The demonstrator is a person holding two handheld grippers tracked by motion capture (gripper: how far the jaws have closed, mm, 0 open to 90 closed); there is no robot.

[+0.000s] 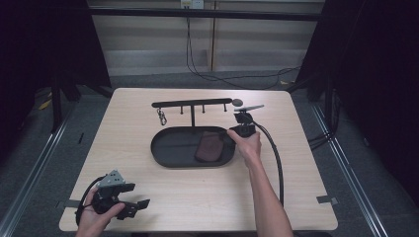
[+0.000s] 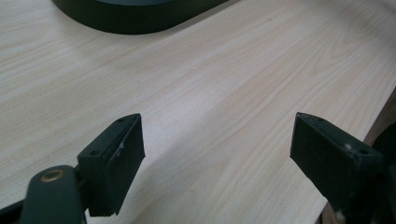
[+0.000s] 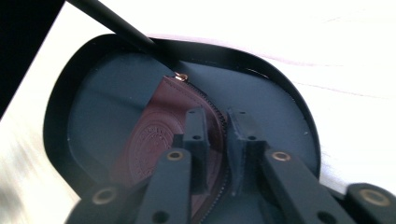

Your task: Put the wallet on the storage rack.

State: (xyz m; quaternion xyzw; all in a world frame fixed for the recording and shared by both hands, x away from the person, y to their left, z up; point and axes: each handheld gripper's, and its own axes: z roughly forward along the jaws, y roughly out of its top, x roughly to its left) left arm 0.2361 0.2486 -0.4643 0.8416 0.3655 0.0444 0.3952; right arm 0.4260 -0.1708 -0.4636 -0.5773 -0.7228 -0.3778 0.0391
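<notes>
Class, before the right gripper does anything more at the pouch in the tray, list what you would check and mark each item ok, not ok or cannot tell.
1. Pouch lies flat inside the tray: ok.
2. Right gripper is over the pouch's zipper edge: ok.
3. Its jaws are nearly closed; whether they pinch the pouch: cannot tell.
4. Rack post stands apart from the jaws: ok.
5. Left gripper is open, holding nothing, over bare table: ok.
6. Right gripper's cable lies outside the tray: ok.
</notes>
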